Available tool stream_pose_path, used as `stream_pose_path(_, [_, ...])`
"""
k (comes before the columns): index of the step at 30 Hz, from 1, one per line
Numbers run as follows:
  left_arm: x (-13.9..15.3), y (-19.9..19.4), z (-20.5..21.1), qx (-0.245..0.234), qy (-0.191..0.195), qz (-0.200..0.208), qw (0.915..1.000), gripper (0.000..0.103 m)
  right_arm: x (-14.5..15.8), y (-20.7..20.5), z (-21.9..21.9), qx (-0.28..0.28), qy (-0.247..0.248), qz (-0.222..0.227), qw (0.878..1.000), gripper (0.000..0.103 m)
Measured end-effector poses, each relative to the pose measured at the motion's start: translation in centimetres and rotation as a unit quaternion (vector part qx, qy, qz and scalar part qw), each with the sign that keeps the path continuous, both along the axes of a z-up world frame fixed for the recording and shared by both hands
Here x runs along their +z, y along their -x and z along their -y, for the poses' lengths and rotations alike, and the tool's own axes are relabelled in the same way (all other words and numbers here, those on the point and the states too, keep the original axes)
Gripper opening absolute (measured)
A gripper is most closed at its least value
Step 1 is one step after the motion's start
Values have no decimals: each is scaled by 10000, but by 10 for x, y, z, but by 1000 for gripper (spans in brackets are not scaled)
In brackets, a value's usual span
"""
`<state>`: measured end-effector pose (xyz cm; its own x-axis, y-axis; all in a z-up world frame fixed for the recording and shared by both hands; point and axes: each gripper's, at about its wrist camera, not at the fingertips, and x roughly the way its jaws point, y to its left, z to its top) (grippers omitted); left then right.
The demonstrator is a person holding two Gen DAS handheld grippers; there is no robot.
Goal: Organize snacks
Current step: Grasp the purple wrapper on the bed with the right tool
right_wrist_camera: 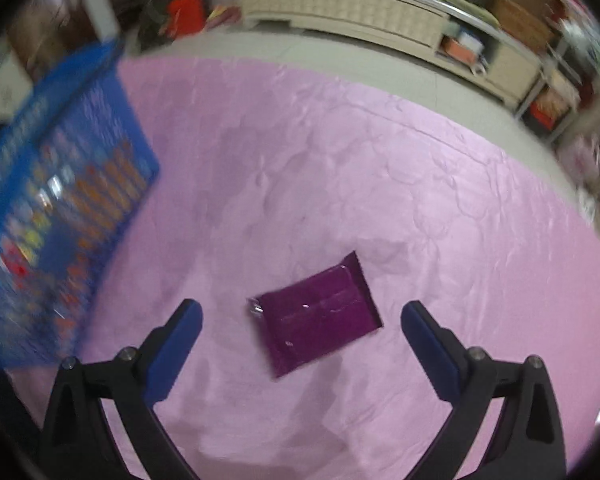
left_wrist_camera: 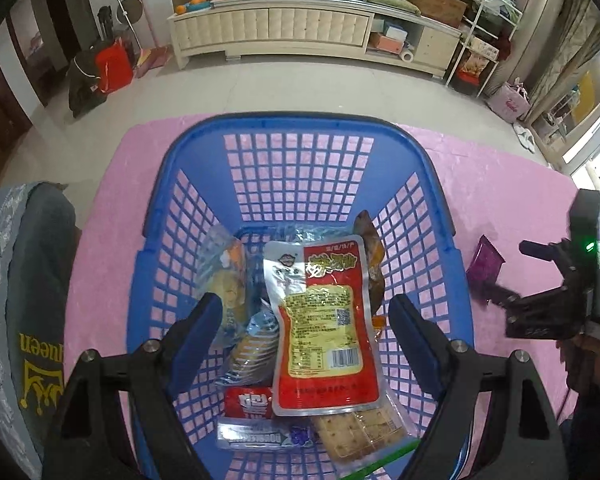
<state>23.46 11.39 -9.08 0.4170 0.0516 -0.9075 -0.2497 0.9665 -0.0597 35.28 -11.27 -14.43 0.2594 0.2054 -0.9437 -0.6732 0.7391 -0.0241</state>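
Observation:
A blue mesh basket (left_wrist_camera: pixel 300 128) stands on the pink cloth (left_wrist_camera: pixel 500 200) and holds several snack packets. On top lies a red and yellow pouch (left_wrist_camera: pixel 324 320). My left gripper (left_wrist_camera: pixel 306 312) hangs open above the basket, nothing between its blue fingers. A purple packet (right_wrist_camera: pixel 320 316) lies flat on the pink cloth (right_wrist_camera: pixel 380 160), right of the basket (right_wrist_camera: pixel 60 180). My right gripper (right_wrist_camera: pixel 302 316) is open over it, a finger at each side, apart from it. The left wrist view shows the purple packet (left_wrist_camera: pixel 485 266) and the right gripper (left_wrist_camera: pixel 500 294) at the far right.
A grey cushion (left_wrist_camera: pixel 20 300) with gold lettering lies left of the basket. Beyond the cloth are a tiled floor, a long cream cabinet (left_wrist_camera: pixel 300 28) and shelves with boxes. A crackers pack (left_wrist_camera: pixel 360 432) and a red wrapper (left_wrist_camera: pixel 248 400) sit at the basket's near end.

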Motion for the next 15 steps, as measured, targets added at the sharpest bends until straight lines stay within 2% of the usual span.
stream_pose_path(6, [-6,-2,3,28,-70,-68,9999,84,-26,-5,0,324,121,-234,9991,101])
stream_pose_path(12, [-13,0,3,-10,-170,-155,9997,84,-35,-11,1,761,193,-289,9965,101])
stream_pose_path(15, [-17,0,4,-16,-137,-190,9997,84,-37,-14,6,801,17,-355,9961,100])
